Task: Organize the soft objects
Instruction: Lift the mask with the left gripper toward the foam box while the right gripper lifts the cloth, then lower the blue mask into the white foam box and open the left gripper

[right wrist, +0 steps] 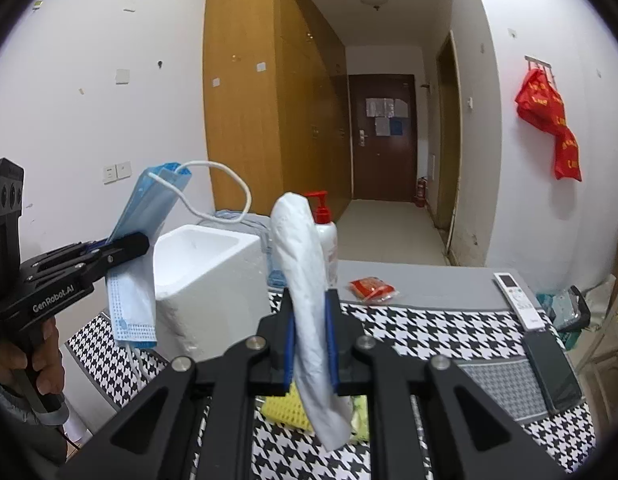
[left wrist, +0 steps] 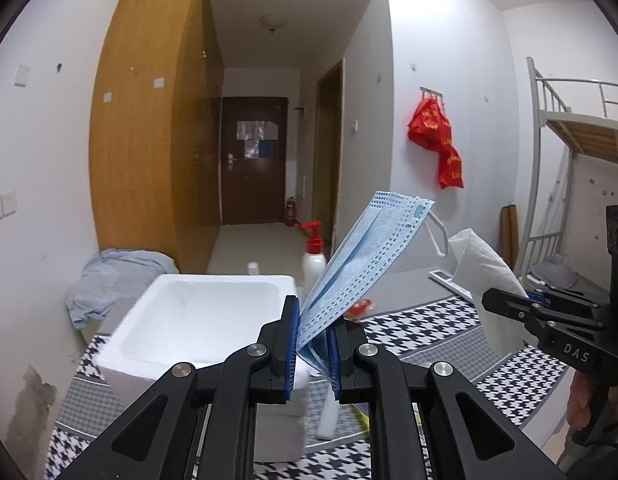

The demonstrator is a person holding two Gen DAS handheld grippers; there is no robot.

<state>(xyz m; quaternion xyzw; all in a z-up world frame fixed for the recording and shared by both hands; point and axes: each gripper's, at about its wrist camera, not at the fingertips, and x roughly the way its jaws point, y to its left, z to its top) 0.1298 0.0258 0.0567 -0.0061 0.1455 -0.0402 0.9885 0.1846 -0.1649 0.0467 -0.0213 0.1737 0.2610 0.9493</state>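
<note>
White-walled room, tall wooden wardrobe [right wrist: 265, 92] on the left of a hallway ending in a dark brown door [right wrist: 383, 136]. Black-and-white houndstooth cloth [right wrist: 429, 332] covers the grey table [right wrist: 425, 280] in the foreground.

White rectangular foam box [left wrist: 197, 320] stands open-topped at the table's left end; crumpled grey-blue cloth [left wrist: 109, 280] behind it. White pump bottle with red nozzle [right wrist: 325, 232] stands just behind the box's right corner. Black phone [right wrist: 553, 372] and white remote control [right wrist: 519, 300] lie at the right edge, end to end. Small red packet [right wrist: 371, 289] lies on bare grey table. Yellow mesh sponge [right wrist: 285, 408] sits below the right gripper.

Left gripper [left wrist: 312, 344], held above the box's near right corner, is clamped on a blue pleated face mask [left wrist: 365, 256], which stands up and to the right, ear loop dangling. Right gripper [right wrist: 309, 336], beside it over the cloth, is closed on a white folded tissue [right wrist: 305, 280] held upright between the blue pads [right wrist: 289, 344].
</note>
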